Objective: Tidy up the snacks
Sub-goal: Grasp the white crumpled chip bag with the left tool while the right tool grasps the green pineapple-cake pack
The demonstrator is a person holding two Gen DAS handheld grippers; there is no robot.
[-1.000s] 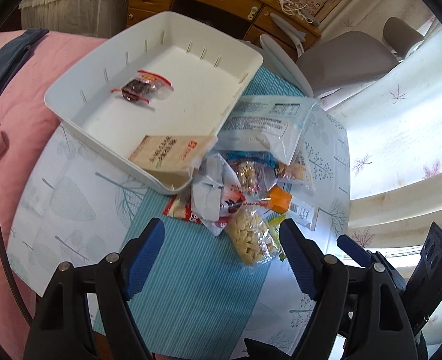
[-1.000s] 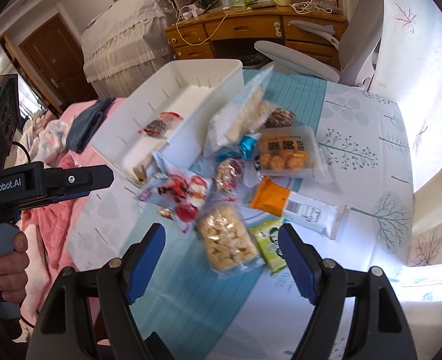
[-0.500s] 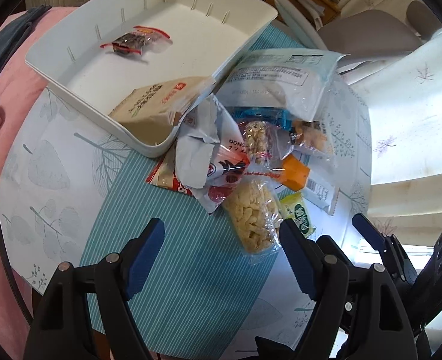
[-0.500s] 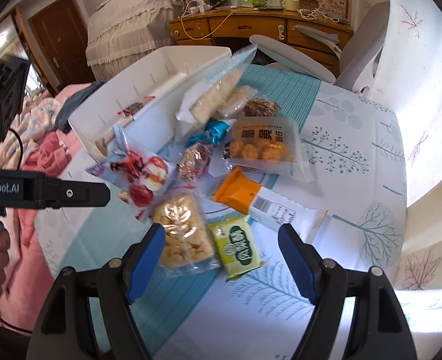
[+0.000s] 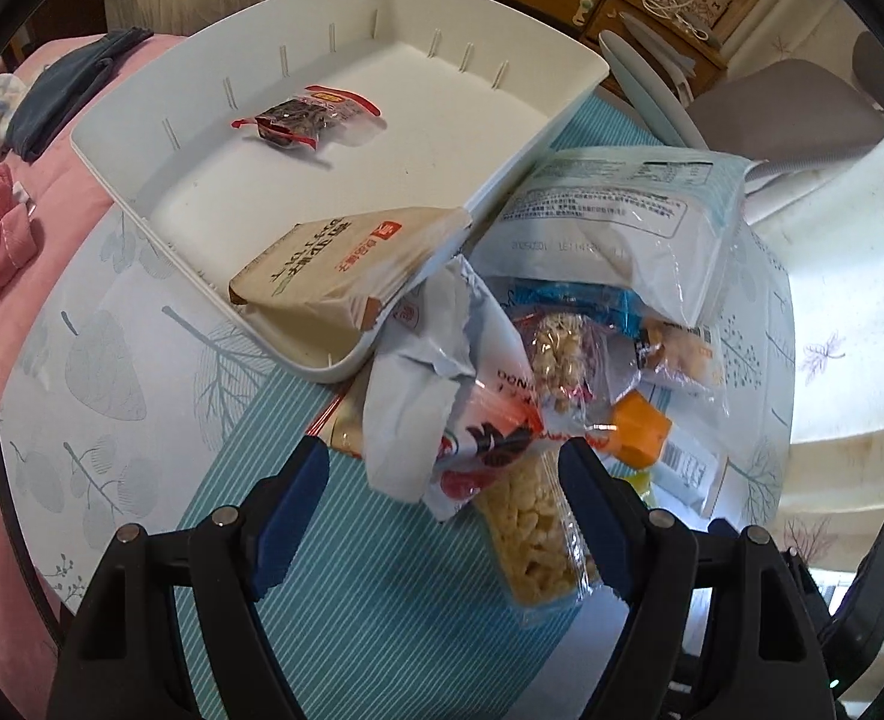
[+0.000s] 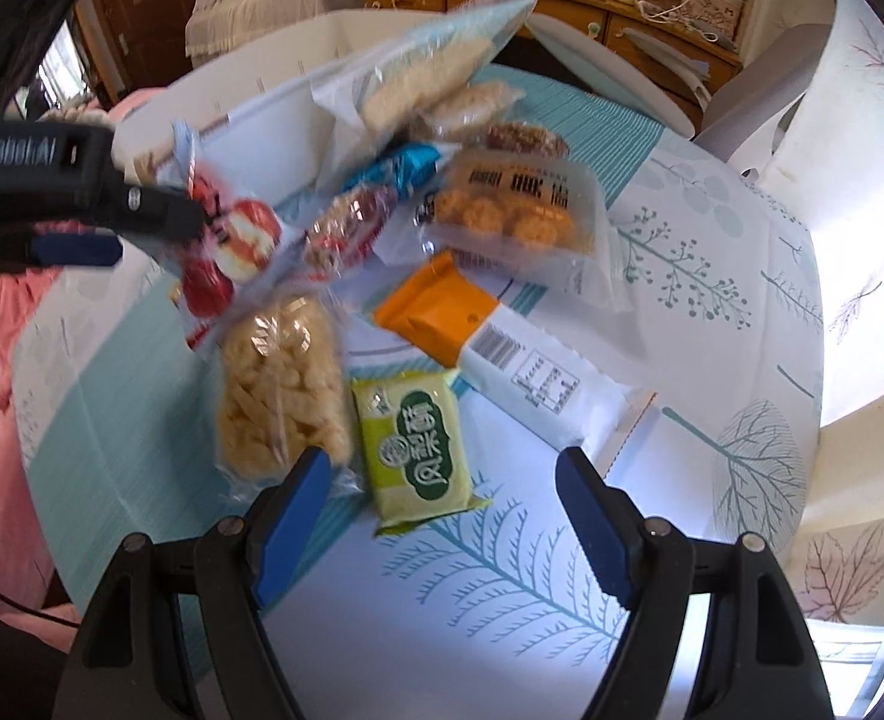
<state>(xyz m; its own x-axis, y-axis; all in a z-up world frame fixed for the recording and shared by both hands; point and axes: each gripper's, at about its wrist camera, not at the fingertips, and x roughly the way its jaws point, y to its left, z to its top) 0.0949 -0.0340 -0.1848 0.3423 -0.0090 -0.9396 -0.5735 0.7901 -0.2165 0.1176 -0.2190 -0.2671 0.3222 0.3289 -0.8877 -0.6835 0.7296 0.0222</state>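
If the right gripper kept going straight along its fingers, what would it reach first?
Most likely the green and yellow rectangular snack packet, which lies on the table between the open fingers of the right gripper. The clear bag of pale puffed snacks sits just beside it, so depth leaves some doubt.

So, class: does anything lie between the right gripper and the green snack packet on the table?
Nothing visible does. The right gripper hangs open directly above the green snack packet, with clear space between them. The clear bag of puffed snacks lies beside it, touching its left edge.

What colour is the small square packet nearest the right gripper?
Light green packet with dark green lettering; right wrist view.
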